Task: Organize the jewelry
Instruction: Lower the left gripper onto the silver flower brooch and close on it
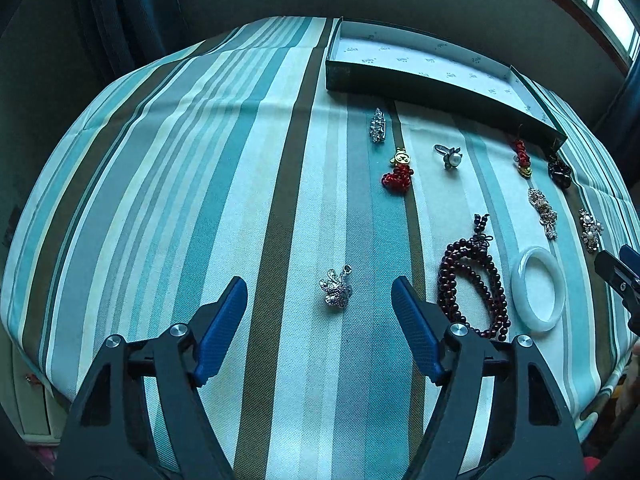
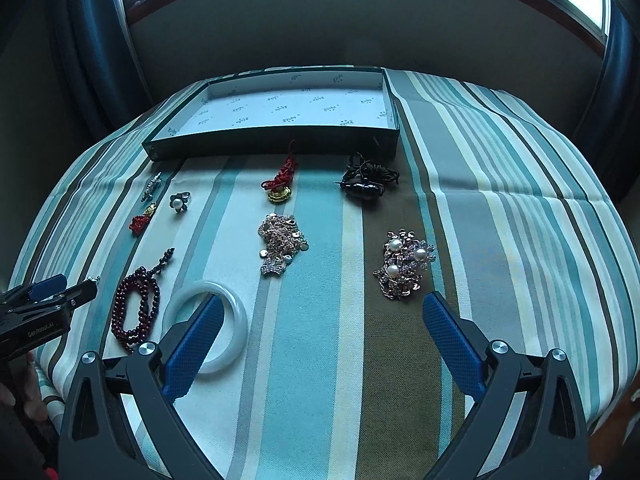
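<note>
A silver flower pendant (image 1: 336,290) lies on the striped cloth between the tips of my left gripper (image 1: 320,292), which is open and does not touch it. To its right lie a dark red bead bracelet (image 1: 472,276) and a white bangle (image 1: 538,290). My right gripper (image 2: 324,300) is open over bare cloth. Its left finger covers part of the white bangle (image 2: 236,312), and a pearl brooch (image 2: 404,264) lies just beyond its right finger. A dark green box (image 2: 272,146) with a white lining stands empty at the back.
Between the grippers and the box lie a rose-gold chain pile (image 2: 282,248), a red knot charm (image 2: 280,180), a black corded pendant (image 2: 366,184), a pearl ring (image 2: 180,201), a red heart charm (image 1: 397,172) and a silver brooch (image 1: 377,125). Curtains and a window stand behind the table.
</note>
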`<state>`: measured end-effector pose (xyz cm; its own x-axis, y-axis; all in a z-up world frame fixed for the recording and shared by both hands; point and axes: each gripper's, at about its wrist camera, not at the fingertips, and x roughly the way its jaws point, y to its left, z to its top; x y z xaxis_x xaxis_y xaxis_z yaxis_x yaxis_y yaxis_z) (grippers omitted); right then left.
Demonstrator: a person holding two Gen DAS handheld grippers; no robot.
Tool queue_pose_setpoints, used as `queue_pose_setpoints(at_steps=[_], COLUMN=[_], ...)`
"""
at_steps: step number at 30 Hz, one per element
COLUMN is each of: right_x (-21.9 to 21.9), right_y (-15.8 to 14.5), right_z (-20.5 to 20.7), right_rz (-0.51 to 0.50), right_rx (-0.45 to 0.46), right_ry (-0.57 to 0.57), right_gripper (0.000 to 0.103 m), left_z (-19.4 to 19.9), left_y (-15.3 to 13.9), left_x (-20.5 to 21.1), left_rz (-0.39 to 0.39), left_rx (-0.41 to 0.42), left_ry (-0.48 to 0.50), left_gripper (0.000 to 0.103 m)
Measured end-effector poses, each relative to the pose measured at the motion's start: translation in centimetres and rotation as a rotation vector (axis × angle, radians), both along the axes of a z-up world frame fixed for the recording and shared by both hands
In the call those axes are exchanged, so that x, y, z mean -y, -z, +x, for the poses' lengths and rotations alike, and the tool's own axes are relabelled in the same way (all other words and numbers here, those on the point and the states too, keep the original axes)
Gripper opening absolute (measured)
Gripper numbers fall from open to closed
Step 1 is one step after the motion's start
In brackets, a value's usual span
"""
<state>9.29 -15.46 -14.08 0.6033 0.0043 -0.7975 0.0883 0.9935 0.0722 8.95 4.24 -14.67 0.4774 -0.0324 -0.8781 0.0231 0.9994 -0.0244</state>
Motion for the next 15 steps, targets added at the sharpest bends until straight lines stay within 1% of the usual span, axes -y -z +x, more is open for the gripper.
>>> queue_pose_setpoints(at_steps=[1,3,5,6,7,9,11,12,13,14,15], right_x=[0.0,0.0,0.1,0.1,0.2,0.4,0.5,0.6,0.6,0.7,0.7], right_y=[0.0,0.2,0.3,0.4,0.5,0.5,0.6,0.6,0.6,0.6,0.7], right_z=[0.1,0.3,0.5,0.6,0.7,0.9,1.0,1.0,1.0,1.1,1.1], right_rz=[0.001,0.005,0.007,0.008,0.010,0.015,0.020,0.021,0.022,0.024,0.026], right_rx=[-0.002,-0.006,-0.009,-0.011,-0.013,-0.015,-0.016,-0.015,-0.015,-0.015,-0.017], right_ry=[0.000,-0.002,-0.001,0.000,0.002,0.006,0.010,0.011,0.011,0.012,0.013], right_gripper=[0.099,0.099,0.099,0.099,0.099,0.099,0.099,0.099,0.099,0.099,0.099], left_z=[0.1,0.3,0.5,0.6,0.6,0.7,0.7,0.6,0.5,0.5,0.5], left_y=[0.2,0.6,0.6,0.6,0.6,0.5,0.4,0.3,0.3,0.3,0.3], left_x=[0.0,-0.2,-0.1,0.0,0.1,0.2,0.3,0.3,0.3,0.4,0.4], left_rz=[-0.012,-0.044,-0.035,-0.025,-0.015,-0.014,-0.021,-0.039,-0.061,-0.076,-0.072], left_rx=[-0.007,-0.024,-0.017,-0.016,-0.017,-0.020,-0.028,-0.031,-0.035,-0.036,-0.037], left_ry=[0.004,0.007,0.010,0.014,0.013,0.021,0.031,0.042,0.048,0.050,0.051], left_gripper=[0.064,0.059,0.056,0.052,0.045,0.042,0.033,0.026,0.024,0.024,0.024])
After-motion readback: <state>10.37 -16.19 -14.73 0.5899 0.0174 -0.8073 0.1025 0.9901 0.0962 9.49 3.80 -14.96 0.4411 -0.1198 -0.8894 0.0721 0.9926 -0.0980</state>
